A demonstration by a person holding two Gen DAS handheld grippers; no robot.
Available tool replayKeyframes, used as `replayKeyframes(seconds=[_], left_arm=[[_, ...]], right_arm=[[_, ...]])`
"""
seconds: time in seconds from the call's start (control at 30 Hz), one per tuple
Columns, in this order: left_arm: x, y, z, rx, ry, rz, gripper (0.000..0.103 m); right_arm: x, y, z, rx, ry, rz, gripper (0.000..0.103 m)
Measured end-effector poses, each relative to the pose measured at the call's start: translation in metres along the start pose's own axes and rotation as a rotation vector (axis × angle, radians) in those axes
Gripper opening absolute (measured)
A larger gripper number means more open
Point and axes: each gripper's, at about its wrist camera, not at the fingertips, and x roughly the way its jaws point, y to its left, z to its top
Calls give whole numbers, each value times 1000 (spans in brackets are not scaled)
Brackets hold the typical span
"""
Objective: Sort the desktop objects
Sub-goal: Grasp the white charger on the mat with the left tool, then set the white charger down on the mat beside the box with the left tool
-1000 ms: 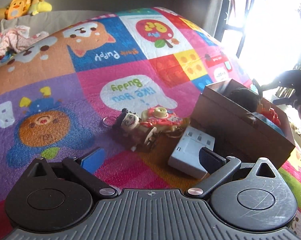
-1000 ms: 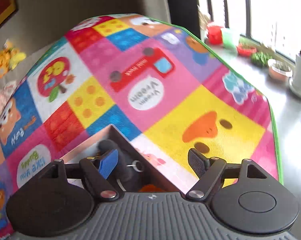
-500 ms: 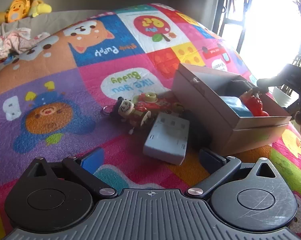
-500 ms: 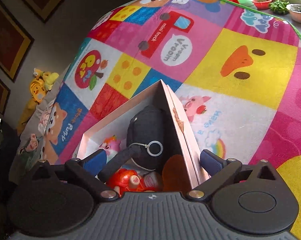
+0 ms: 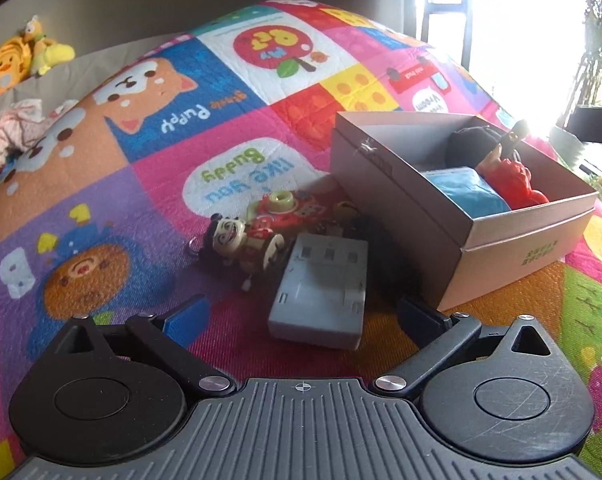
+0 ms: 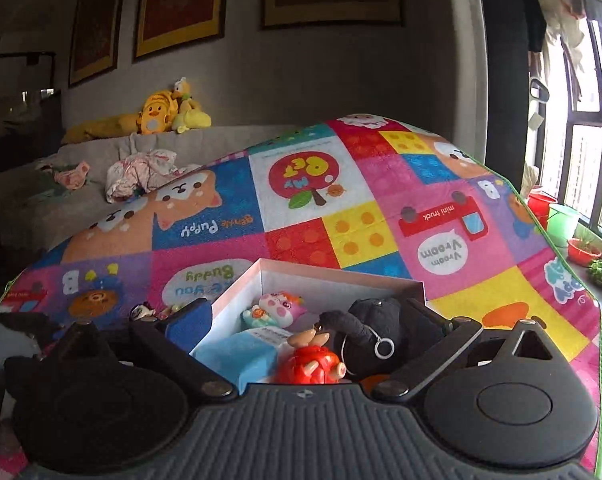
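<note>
Here, the open cardboard box (image 5: 453, 216) sat on the patchwork play mat (image 5: 149, 184), right of centre in the left wrist view. Inside lay a blue packet (image 5: 467, 194), a red figure (image 5: 513, 180) and a black plush (image 6: 375, 334) with a metal ring; glare from the window washed out the box's far end in that view. The right wrist view added a small pink-and-white toy (image 6: 283, 306) at the back of the box, details too small to read.

Just outside the box's near-left wall lay a grey plastic block (image 5: 321, 290), and touching its far corner a cluster of keychain figures (image 5: 257, 232), tangled so that I could not count them. A dark patch between block and box could not be made out.

The left hand-held gripper (image 5: 301, 312) stood spread apart over the mat, just short of the grey block, gripping nothing. The right hand-held gripper (image 6: 309, 316) stood wide apart above the box, nothing clamped; its right fingertip was partly lost against the black plush.
</note>
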Motion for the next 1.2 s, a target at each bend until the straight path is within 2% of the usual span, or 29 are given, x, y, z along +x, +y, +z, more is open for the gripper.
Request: replayKeyframes(seconds=[0.07,0.13,0.23,0.43,0.53,0.7,0.8,0.9,1.0,1.13,1.2], left_arm=[[6,-2,3,19,14,9,77],[10,-2,4,15,32,-2,72],[6,-3,2,21,27,-9,59],[-27,-17,-19,99,36,-56,53],[-46,-25,-32,127,57,-104,55],[-67,-51,-44,205,75,-268,55],[-67,-78,-44,278,56,-348,55],[-55,-102,-38,336,10,-380,56],[-39,-115,-31,337,5,-366,57],[-32,-95,-22,301,-1,-242,80],[-38,-75,-18,289,-4,-224,87]], right_arm=[[-5,3,-11,9,38,22,100],[-9,5,-20,10,66,31,100],[-13,6,-36,32,108,46,103],[-15,-5,-56,108,152,31,103],[-17,-15,-61,161,159,2,103],[-17,-25,-73,209,171,-38,103],[-15,-28,-81,236,183,-49,103],[-14,-30,-84,266,183,-65,103],[-17,-33,-85,276,177,-79,103],[-25,-32,-87,216,166,-113,103],[-24,-32,-91,207,181,-111,103]])
